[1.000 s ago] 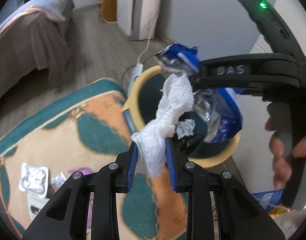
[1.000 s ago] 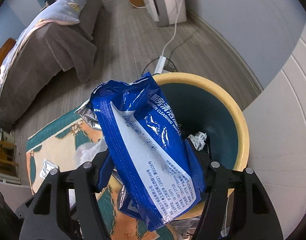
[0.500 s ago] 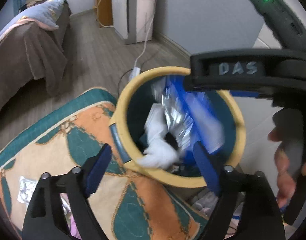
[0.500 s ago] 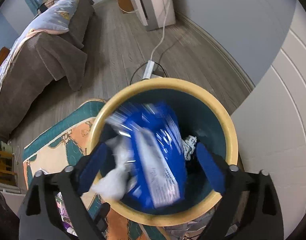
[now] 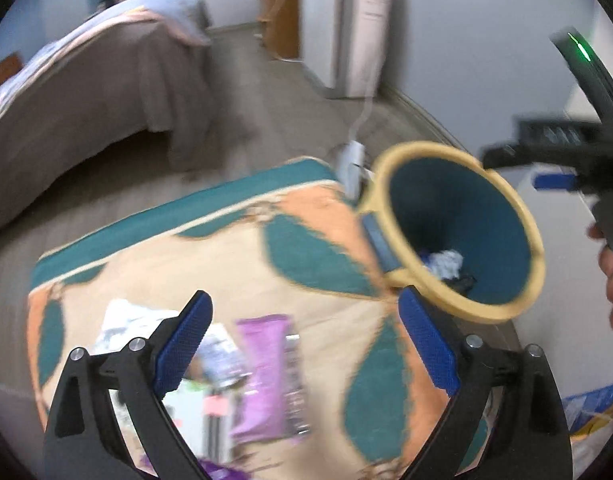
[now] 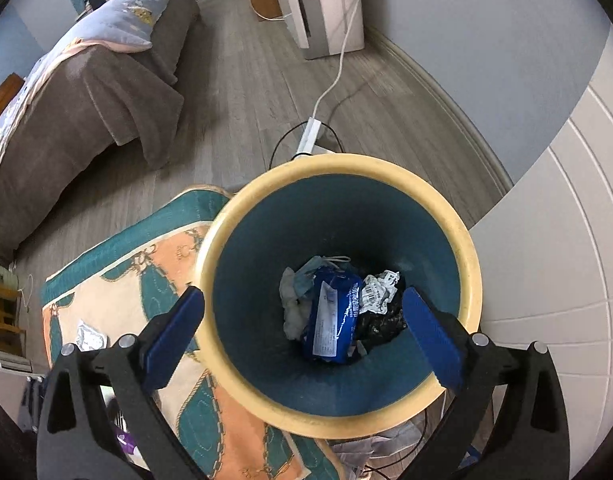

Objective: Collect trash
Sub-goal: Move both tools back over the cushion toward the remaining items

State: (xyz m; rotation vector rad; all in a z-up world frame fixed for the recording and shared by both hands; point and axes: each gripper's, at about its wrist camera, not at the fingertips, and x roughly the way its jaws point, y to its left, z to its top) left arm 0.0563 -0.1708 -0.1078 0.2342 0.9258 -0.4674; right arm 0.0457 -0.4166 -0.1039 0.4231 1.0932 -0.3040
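A yellow-rimmed bin with a teal inside stands at the rug's corner. On its bottom lie a blue wipes packet, a white tissue and crumpled paper. My right gripper is open and empty, right above the bin mouth. My left gripper is open and empty, left of the bin, above the rug. A purple wrapper and a silvery wrapper lie on the rug under it. The right gripper's body shows above the bin.
The patterned teal and orange rug covers the floor. A bed with a brown cover stands at the left. A white appliance and a power strip with cable lie beyond the bin. A white wall panel is at the right.
Both grippers opened over the bin; the tissue and the blue packet fell in. My left gripper has since swung left, away from the bin, over the rug's litter.
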